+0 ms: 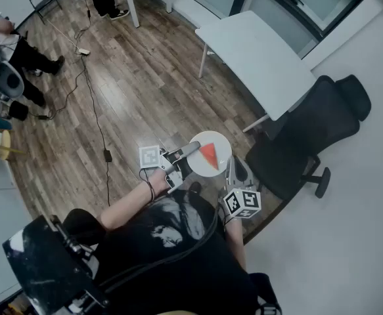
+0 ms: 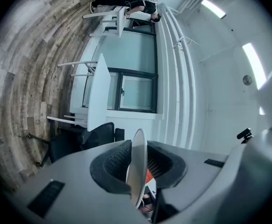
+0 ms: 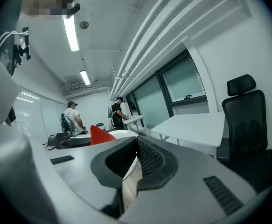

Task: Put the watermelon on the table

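Resting on a white plate [image 1: 223, 143], the watermelon slice [image 1: 209, 155] was seen near the plate's middle, its red tip pointed toward the holder. The plate's left rim was clamped by the left gripper [image 1: 180, 157], its jaws drawn nearly together on the thin edge. The plate's right rim was taken by the right gripper [image 1: 234, 172], its jaws likewise narrowed on that rim. The plate was carried over the wooden floor [image 1: 132, 90]. A white table [image 1: 257, 61] was seen well beyond the plate, and a black office chair [image 1: 309, 136] near the plate's right side.
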{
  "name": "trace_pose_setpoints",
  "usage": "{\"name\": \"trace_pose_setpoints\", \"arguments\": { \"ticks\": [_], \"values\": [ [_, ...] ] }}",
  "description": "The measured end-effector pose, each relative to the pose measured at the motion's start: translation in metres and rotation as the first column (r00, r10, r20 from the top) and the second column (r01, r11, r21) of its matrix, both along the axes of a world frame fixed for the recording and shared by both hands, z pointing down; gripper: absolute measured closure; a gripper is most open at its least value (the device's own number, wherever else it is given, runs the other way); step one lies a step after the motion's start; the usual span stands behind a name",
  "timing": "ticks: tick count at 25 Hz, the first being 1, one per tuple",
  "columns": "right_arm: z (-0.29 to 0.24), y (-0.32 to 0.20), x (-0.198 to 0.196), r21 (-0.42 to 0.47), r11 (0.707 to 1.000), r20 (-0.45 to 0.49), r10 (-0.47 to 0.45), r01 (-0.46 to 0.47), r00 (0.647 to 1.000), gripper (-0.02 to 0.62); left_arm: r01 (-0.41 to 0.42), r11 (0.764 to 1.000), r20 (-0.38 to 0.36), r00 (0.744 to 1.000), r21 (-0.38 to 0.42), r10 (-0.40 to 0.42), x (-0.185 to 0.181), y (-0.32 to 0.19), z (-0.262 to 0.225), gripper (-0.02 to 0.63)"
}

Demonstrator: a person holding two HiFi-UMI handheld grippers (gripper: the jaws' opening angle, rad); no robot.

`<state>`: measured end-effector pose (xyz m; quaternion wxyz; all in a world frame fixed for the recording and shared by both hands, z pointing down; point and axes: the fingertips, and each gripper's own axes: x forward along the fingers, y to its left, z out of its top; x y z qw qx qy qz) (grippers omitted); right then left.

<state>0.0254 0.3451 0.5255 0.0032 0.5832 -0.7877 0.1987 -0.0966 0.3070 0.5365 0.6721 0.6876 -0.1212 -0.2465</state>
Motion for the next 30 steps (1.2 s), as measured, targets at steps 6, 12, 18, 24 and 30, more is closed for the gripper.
{"name": "trace_pose_setpoints", "arguments": {
  "ticks": [6,12,18,24,30],
  "values": [
    [0.006,-0.004,-0.003,0.0,1.0,-0.006,-0.015,0.015,1.0,0.583,0.016,1.0,-0.008,1.0,-0.005,-0.016,-0.006,0.001,0.003,0.532],
    [0.009,-0.015,-0.009,-0.003,1.0,-0.01,-0.001,0.001,1.0,0.583,0.04,0.999,-0.015,0.999,-0.008,-0.04,-0.027,-0.009,0.004,0.532],
    [0.025,-0.015,-0.017,-0.011,0.999,0.054,0.048,-0.047,0.997,0.583,0.048,0.999,-0.035,0.998,-0.006,-0.049,-0.041,-0.007,0.011,0.532],
    [0.016,-0.042,-0.054,-0.027,0.999,0.015,0.038,-0.038,0.999,0.583,0.063,0.997,-0.04,0.997,-0.053,-0.065,-0.076,-0.033,0.017,0.532],
    [0.013,-0.065,-0.038,-0.022,0.999,-0.025,0.043,-0.044,0.999,0.583,0.071,0.997,-0.028,0.997,-0.027,-0.071,-0.061,-0.061,0.016,0.532]
  ]
}}
